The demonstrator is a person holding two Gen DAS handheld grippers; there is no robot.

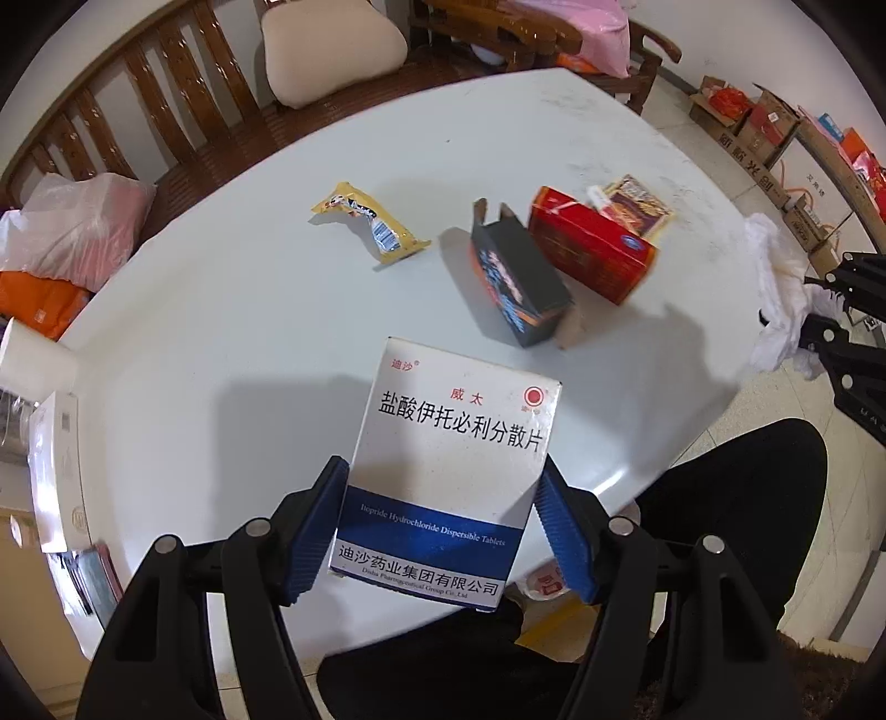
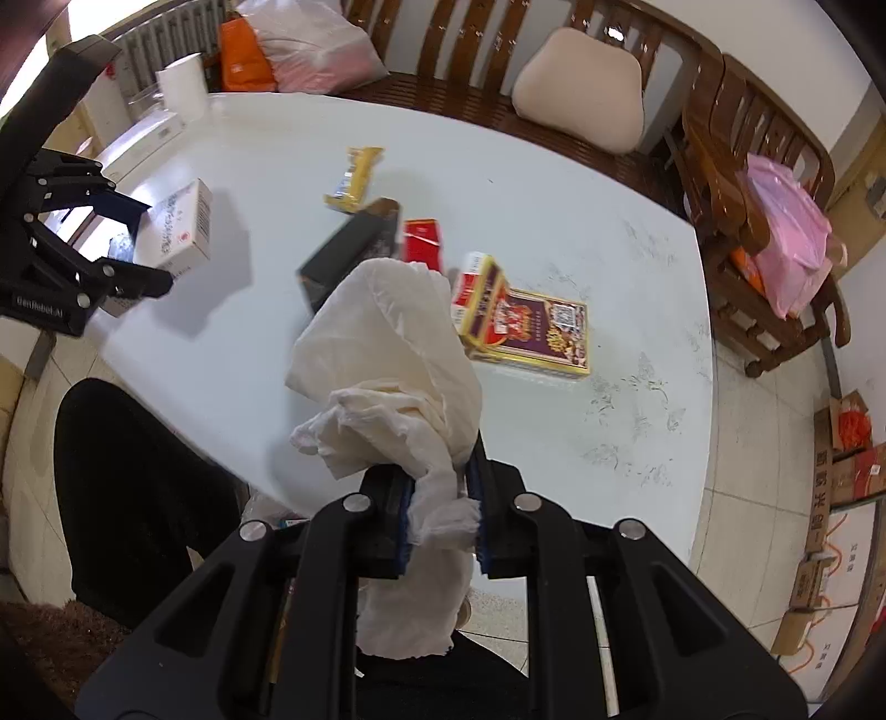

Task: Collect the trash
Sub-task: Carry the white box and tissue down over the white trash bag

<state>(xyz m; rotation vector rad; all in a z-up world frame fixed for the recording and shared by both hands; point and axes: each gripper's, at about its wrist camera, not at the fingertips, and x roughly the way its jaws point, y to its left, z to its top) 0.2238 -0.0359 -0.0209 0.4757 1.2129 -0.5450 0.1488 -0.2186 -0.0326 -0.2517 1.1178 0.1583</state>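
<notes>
Two hand-held tools hang above a round white table (image 1: 277, 332), each carrying one piece of trash; the left tool (image 1: 443, 531) has its two blue pads (image 1: 313, 531) pressed on the sides of one white-and-blue pill box (image 1: 448, 471), held clear above the table's near edge; in the right wrist view the same pill box (image 2: 180, 230) shows at the left, between the left tool's (image 2: 141, 249) black fingers; the right tool (image 2: 440, 515) has its jaws drawn close together, pinching one crumpled white tissue (image 2: 393, 376), which bulges up past the pads and trails down behind them; in the left wrist view that tissue (image 1: 781, 299) and the right tool (image 1: 814, 310) show at the right edge, beyond the table's rim

Four pieces of trash lie on the table: one yellow wrapper (image 1: 368, 227), twisted, off to the left; one black box (image 1: 518, 282) with open flaps, near the middle; one red box (image 1: 590, 243) just beside the black one, whether touching cannot be told; one purple-and-gold pack (image 2: 526, 332) close by the red box, lying flat

Behind the table stands one wooden bench (image 1: 166, 72) with one beige cushion (image 1: 326, 50) leaning on its back, and one wooden chair (image 2: 764, 183) bearing one pink plastic bag (image 2: 786, 243); on the bench's far end sit one pale plastic bag (image 1: 72, 227) and one orange bag (image 1: 39, 304); several cardboard cartons (image 1: 758, 127) stand along the wall on the tiled floor (image 2: 747, 443); a person's dark-clothed legs (image 1: 736, 509) show below the table's near edge
</notes>
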